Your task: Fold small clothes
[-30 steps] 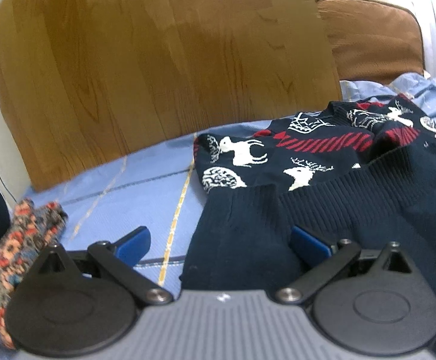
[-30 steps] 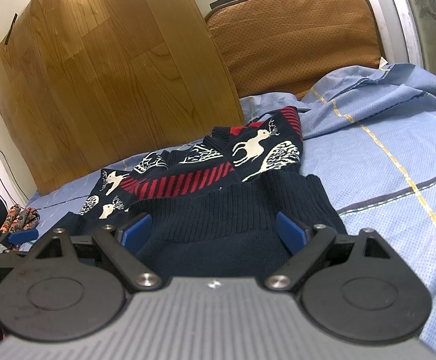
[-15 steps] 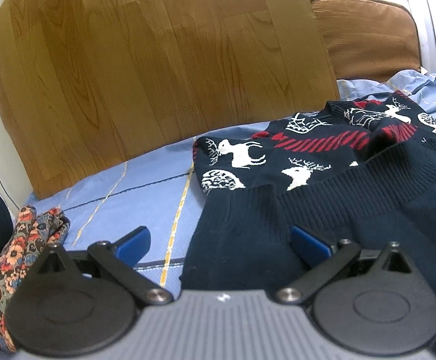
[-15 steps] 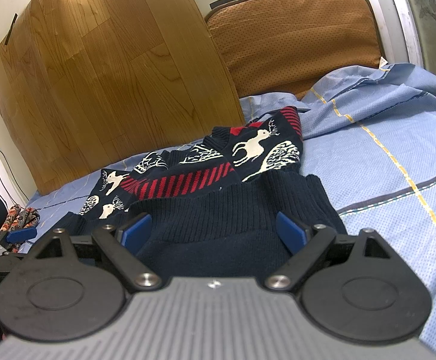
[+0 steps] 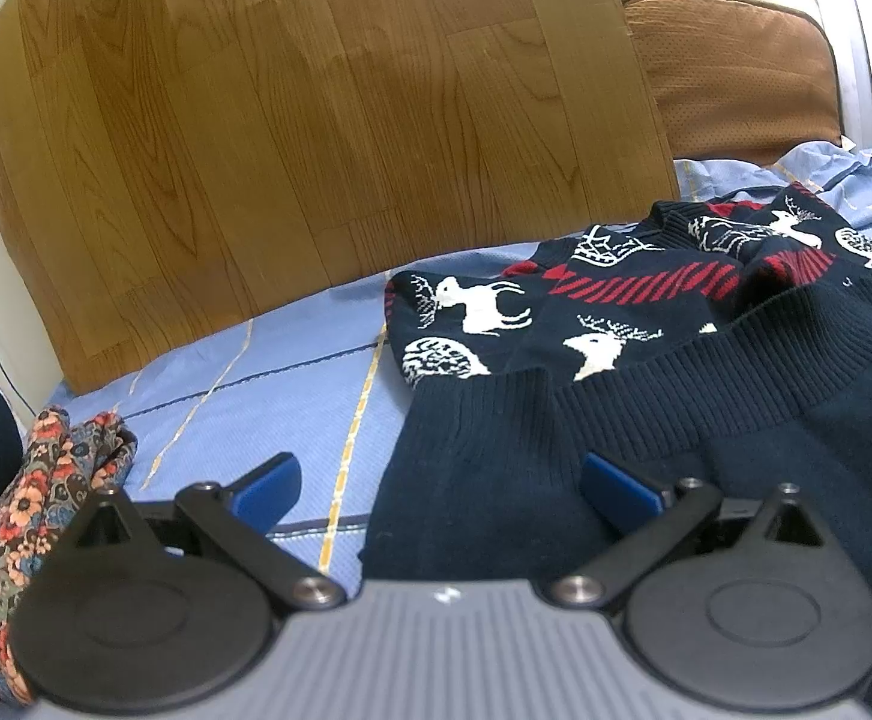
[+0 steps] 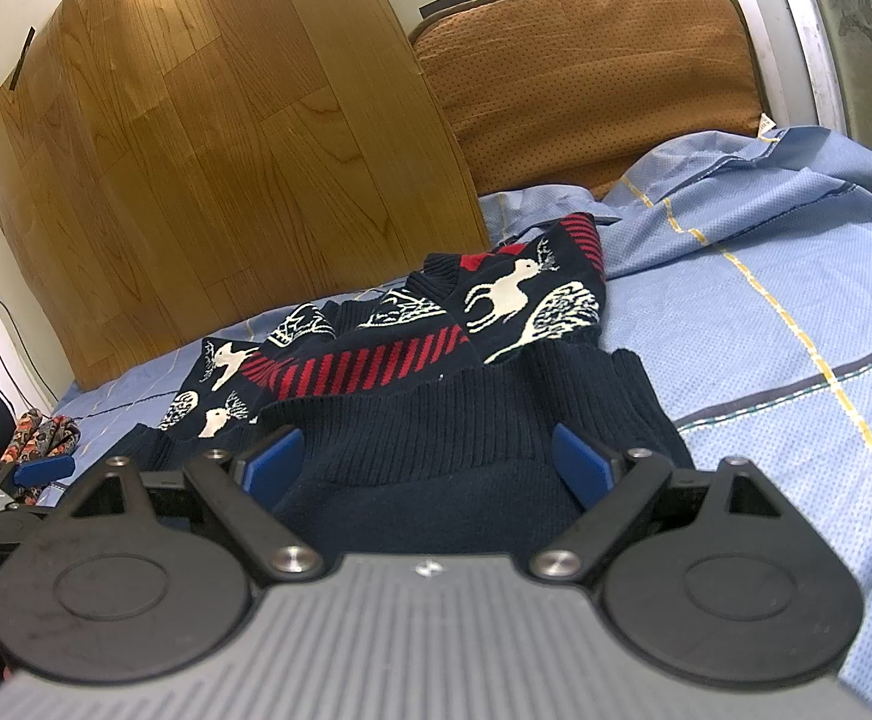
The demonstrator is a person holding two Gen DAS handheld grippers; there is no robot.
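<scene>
Along the bed's (image 6: 796, 324) near edge, both spread wide: right gripper (image 6: 423, 462) straddling sweater (image 6: 436, 420) hem, left gripper (image 5: 436, 489) its left corner.

Both views are evenly and fairly brightly lit by soft indoor light; no hard shadows fall on the blue bedsheet (image 6: 796, 360). The wood-grain panel (image 5: 315, 120) carries a broad, dull sheen in both views, without glare. In the left wrist view the upper right corner is overexposed and washes out to white. Fisheye distortion bends the panel edges and the stripes of the bedsheet, increasing toward the frame borders. The navy sweater (image 6: 436, 420) renders dark, yet its ribbing stays legible. The left wrist view is slightly softer than the right.
</scene>
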